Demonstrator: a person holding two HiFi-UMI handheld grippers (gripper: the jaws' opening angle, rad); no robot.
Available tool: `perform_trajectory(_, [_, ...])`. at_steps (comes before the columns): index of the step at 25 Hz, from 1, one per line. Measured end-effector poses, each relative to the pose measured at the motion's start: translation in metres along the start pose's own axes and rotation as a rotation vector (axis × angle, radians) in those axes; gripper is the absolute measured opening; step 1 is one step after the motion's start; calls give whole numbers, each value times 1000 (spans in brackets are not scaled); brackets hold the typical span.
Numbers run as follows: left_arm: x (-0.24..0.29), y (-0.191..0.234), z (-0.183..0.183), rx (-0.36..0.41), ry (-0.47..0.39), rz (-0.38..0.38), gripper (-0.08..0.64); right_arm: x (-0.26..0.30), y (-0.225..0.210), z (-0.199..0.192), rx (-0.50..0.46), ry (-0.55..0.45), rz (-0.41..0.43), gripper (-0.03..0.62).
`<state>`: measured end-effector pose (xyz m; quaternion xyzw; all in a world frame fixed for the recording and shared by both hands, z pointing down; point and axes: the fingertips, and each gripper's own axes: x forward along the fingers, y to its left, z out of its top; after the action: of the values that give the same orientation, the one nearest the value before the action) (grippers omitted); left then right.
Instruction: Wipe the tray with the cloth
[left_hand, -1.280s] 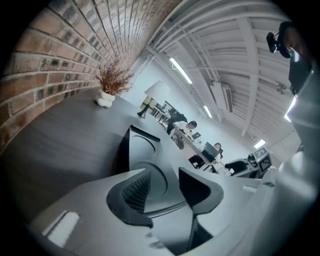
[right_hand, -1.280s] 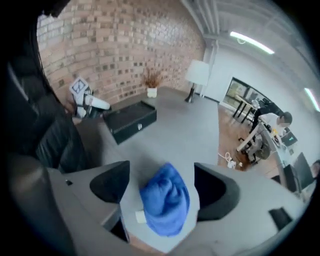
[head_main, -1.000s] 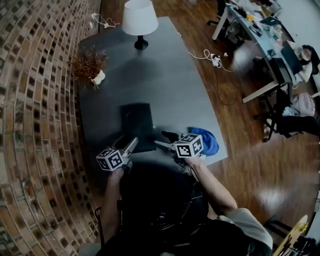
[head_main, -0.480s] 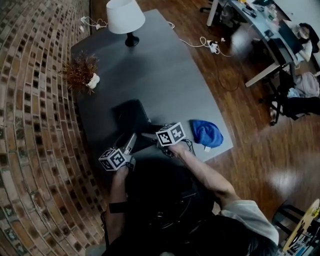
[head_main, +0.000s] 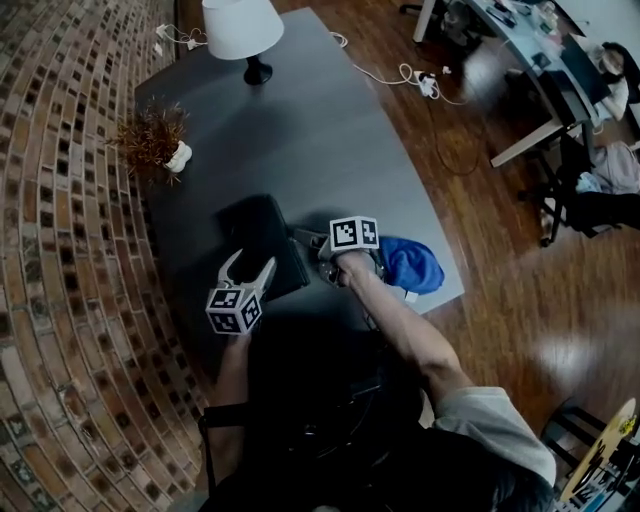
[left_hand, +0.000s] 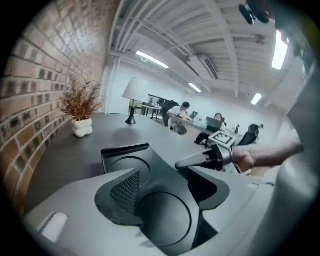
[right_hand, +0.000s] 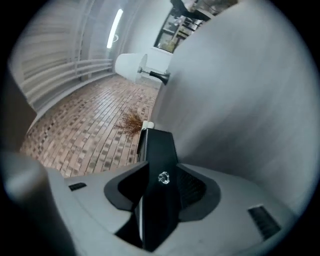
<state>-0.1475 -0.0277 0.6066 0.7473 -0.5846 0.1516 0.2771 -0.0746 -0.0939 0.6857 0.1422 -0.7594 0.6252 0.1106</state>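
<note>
A black tray (head_main: 255, 232) with round recesses lies on the grey table (head_main: 330, 150), near the front. My right gripper (head_main: 303, 238) comes in from the right. Its jaws have just been closing, and in the right gripper view they (right_hand: 160, 187) sit shut on the tray's (right_hand: 157, 145) edge. My left gripper (head_main: 251, 265) is open over the tray's near end. Its jaws have just narrowed a little, and the tray (left_hand: 125, 155) lies under and between them (left_hand: 165, 190) with neither pad on it. The blue cloth (head_main: 415, 262) lies crumpled just right of my right hand, untouched.
A white lamp (head_main: 240, 30) stands at the table's far end and a dried plant in a white vase (head_main: 160, 135) by the brick wall (head_main: 60, 220). The table's front right corner is just past the cloth. Cables (head_main: 420, 85) and desks (head_main: 540, 70) are on the wooden floor beyond.
My right gripper has moved left, away from the cloth, rolled, and closed on the tray's right edge. My left gripper has rolled and shifted slightly at the tray's near end.
</note>
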Motion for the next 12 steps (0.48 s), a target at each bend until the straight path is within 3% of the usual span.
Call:
perform_trajectory(3, [17,-4,-24,161,120,39,298,13,-1,-8,72,40,-4,141])
perform_trajectory(6, [20,-7,-34,272,166,75,312,13,0,-13,95,60,-1,141])
perform_trajectory(7, [21,-7,-36,282,164,81,309,13,0,-13,90,69,0,68])
perform_trajectory(12, [21,-11,-30,286,137,84,311,14,2,-11,16,85,14,64])
